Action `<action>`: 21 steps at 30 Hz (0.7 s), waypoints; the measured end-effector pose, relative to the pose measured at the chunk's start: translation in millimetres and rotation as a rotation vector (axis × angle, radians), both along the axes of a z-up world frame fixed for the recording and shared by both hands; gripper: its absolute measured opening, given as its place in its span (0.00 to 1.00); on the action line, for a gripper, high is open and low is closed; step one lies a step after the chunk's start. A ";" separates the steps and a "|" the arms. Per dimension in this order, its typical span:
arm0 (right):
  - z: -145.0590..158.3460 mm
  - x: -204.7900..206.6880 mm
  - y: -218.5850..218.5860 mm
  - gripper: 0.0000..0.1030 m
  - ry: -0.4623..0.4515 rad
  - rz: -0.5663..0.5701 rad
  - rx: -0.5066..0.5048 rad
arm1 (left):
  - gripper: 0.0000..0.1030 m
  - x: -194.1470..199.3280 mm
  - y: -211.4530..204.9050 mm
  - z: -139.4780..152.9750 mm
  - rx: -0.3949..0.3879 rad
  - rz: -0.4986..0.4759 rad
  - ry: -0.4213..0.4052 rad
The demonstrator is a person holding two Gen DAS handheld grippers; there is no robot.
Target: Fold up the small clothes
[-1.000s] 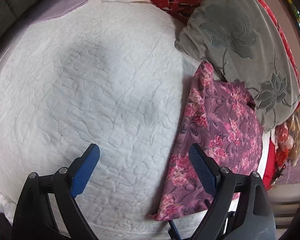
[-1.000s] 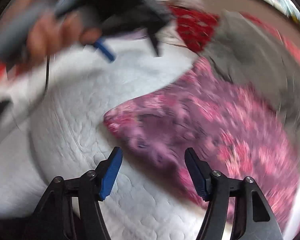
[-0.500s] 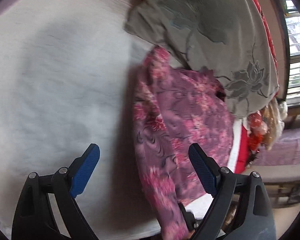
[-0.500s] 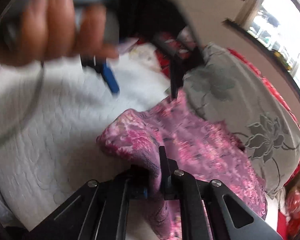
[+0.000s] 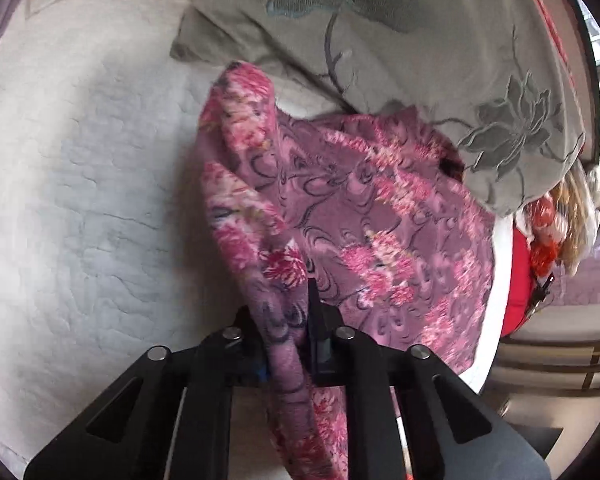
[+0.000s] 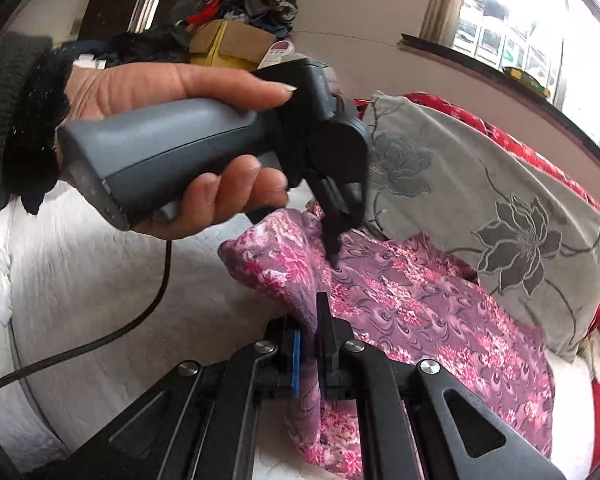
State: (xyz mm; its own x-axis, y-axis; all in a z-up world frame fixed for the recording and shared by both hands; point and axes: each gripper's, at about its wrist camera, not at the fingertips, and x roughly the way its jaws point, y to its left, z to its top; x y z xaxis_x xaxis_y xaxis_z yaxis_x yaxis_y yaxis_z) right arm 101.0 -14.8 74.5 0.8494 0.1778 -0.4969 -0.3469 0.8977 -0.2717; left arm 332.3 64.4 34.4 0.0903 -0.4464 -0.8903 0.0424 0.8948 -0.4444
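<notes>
**Both tongs pinch the garment's lifted edge**

The white quilted bed [image 5: 80, 200] lies bare to the left. A grey floral pillow [image 5: 420, 52] overlaps the far edge of the pink floral garment [image 5: 380, 220], which lies near the bed's right edge. The left tongs [image 5: 290, 344] are pressed together on its raised near edge; the right tongs [image 6: 314, 348] pinch the same fold, just beside them.

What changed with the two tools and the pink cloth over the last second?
Both tools went from open to shut on the pink cloth. The right tool clamped its near edge first; the left tool then moved right from above the white quilt and pinched the same edge, which now rises in a fold off the quilt. The grey pillow stayed where it was.
</notes>
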 end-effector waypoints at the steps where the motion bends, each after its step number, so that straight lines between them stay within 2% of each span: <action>1: 1.6 -0.8 -3.7 0.05 0.001 -0.006 0.019 | 0.09 -1.8 -1.3 6.4 -0.006 0.011 -0.013; 12: 26.1 -10.9 -56.0 0.05 -0.014 -0.093 0.219 | 0.08 -17.2 -54.6 63.7 0.026 0.007 -0.131; 21: 35.1 -25.9 -130.0 0.05 0.011 -0.193 0.427 | 0.08 -34.7 -115.6 89.4 0.024 -0.006 -0.174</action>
State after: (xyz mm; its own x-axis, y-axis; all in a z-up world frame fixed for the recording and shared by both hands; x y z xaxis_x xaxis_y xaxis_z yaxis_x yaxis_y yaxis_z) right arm 75.1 -144.8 109.6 0.8820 0.2073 -0.4233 -0.1630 0.9768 0.1388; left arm 297.5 -51.2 123.8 0.2411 -0.4264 -0.8718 0.1223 0.9045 -0.4085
